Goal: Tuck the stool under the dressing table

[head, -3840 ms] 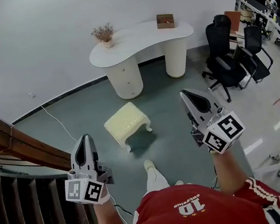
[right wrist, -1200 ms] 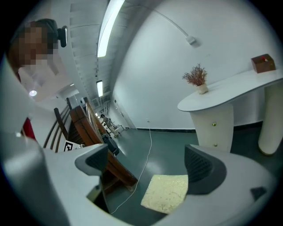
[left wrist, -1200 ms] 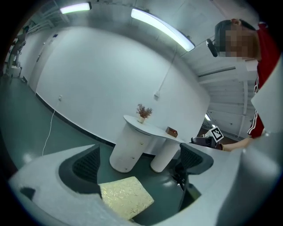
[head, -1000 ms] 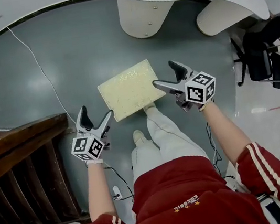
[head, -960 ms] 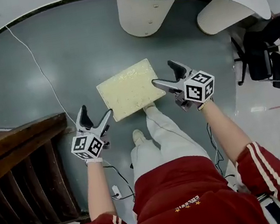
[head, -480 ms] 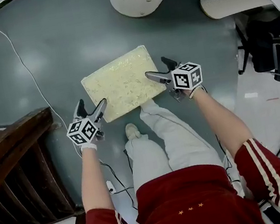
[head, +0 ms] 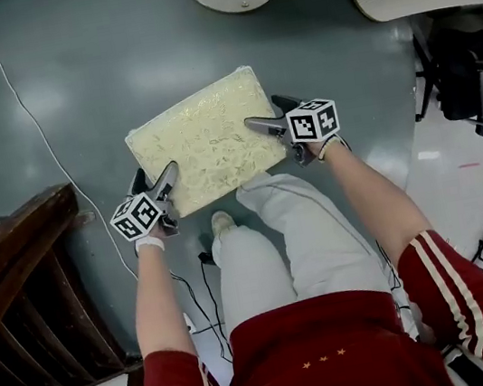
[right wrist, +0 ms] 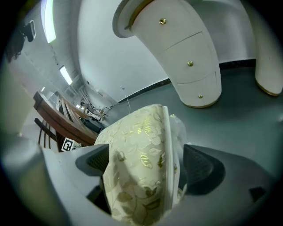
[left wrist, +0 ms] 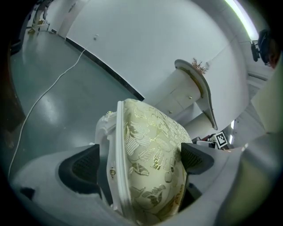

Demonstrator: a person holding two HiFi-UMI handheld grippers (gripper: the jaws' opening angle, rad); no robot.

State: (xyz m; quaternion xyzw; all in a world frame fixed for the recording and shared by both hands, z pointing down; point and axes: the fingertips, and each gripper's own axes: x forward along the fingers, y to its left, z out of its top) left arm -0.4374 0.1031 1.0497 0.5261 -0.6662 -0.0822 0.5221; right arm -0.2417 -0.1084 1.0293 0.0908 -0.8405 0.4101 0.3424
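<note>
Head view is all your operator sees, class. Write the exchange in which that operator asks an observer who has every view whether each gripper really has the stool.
Operator: Is the left gripper actually on the stool?
Observer: The left gripper has one jaw on each side of the stool's edge, with the cushion and white frame between them. I cannot tell whether it is clamping.
Operator: And the right one?
Observer: The right gripper straddles its edge the same way, one pad on the cushion side and one on the frame side.
</note>
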